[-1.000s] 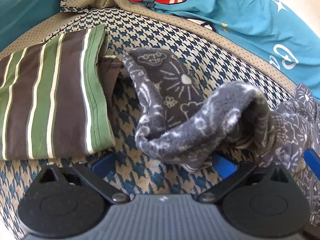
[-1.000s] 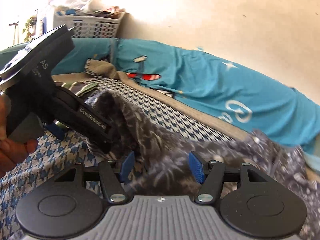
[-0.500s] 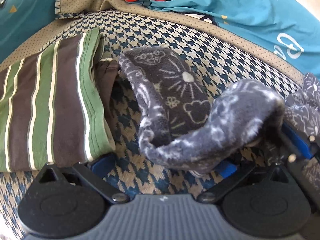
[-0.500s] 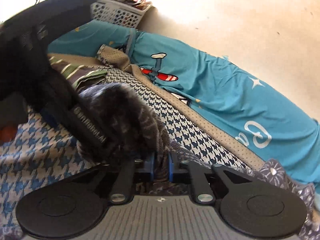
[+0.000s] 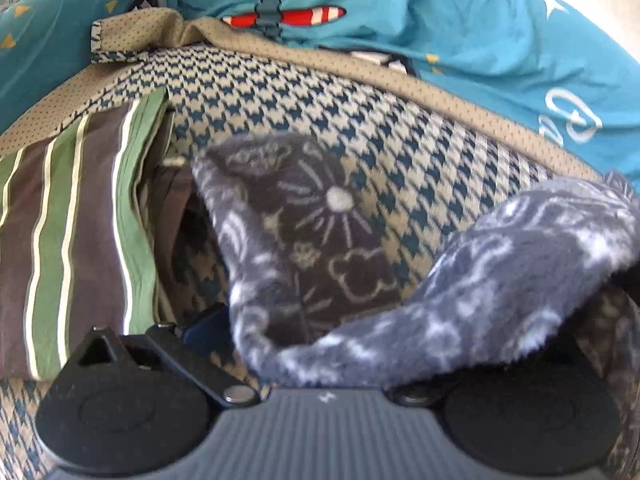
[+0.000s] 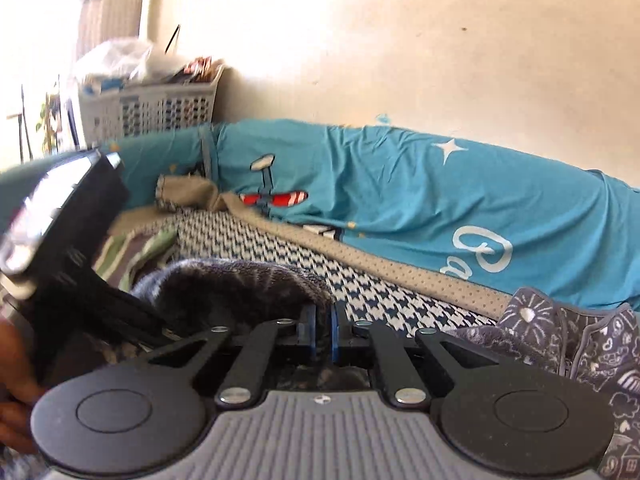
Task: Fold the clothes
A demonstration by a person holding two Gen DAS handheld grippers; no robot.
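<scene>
The grey fleece garment [image 5: 304, 240] lies on the houndstooth blanket [image 5: 400, 128] of the bed, just beside a folded striped cloth [image 5: 80, 240]. The right claw [image 6: 323, 332] has its blue pads [image 6: 309, 330] pinched together on a fold of that fleece, lifting one edge into a curl. The left claw [image 5: 320, 360] sits low at the near edge of the garment, which drapes over it; whether it grips I cannot tell. A teal sheet [image 6: 400, 184] runs along the wall behind.

Bed with houndstooth cover [image 5: 400, 152], folded striped cloth [image 5: 80, 240] at left, grey fleece garment [image 5: 312, 240] beside it, teal blanket [image 5: 460, 32] behind
</scene>
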